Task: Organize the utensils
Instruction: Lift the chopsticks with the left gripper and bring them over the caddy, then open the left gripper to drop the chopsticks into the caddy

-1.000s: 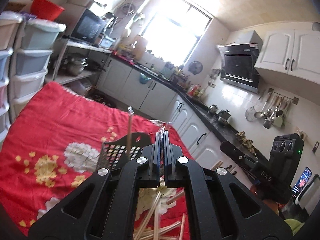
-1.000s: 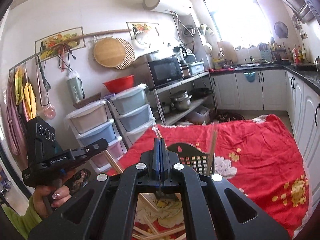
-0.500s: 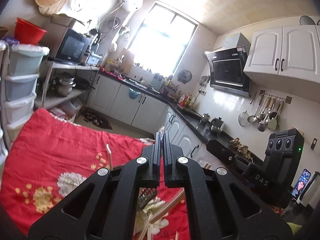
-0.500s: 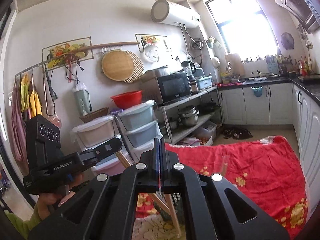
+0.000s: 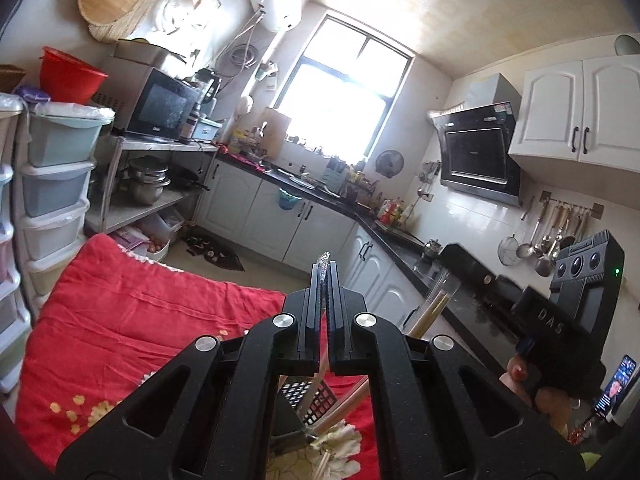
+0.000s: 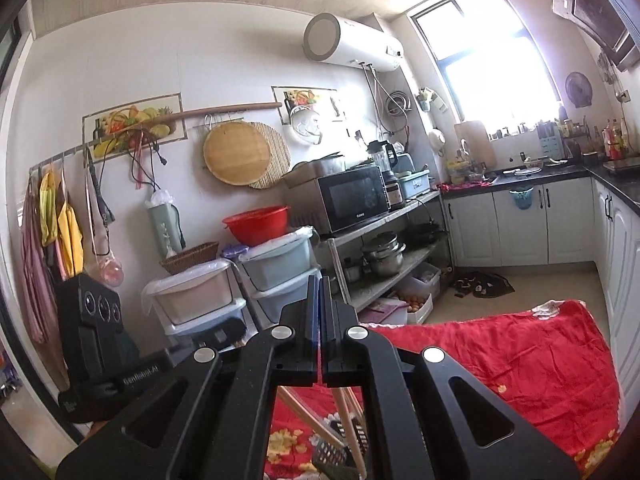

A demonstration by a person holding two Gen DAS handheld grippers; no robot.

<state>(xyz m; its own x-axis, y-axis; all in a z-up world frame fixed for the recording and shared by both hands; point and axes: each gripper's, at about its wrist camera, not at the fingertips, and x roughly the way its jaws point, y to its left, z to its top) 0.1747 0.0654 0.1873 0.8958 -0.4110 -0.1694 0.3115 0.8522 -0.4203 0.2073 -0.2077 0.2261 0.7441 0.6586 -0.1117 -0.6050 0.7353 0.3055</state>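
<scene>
Both claws, left (image 5: 325,258) and right (image 6: 320,280), closed on nothing above the red floral cloth (image 5: 132,312); chopsticks (image 5: 344,408) and black mesh holder (image 5: 308,400) lie below, storage drawers (image 6: 224,300) and metal rack (image 6: 384,240) beyond.

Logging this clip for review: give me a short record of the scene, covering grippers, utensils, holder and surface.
left gripper: shut
right gripper: shut
chopsticks: wooden, several slanting below the grippers; whether either gripper holds one cannot be told
basket: black mesh, low on the cloth, mostly hidden by the grippers
cloth: red with flowers
setting: kitchen
</scene>
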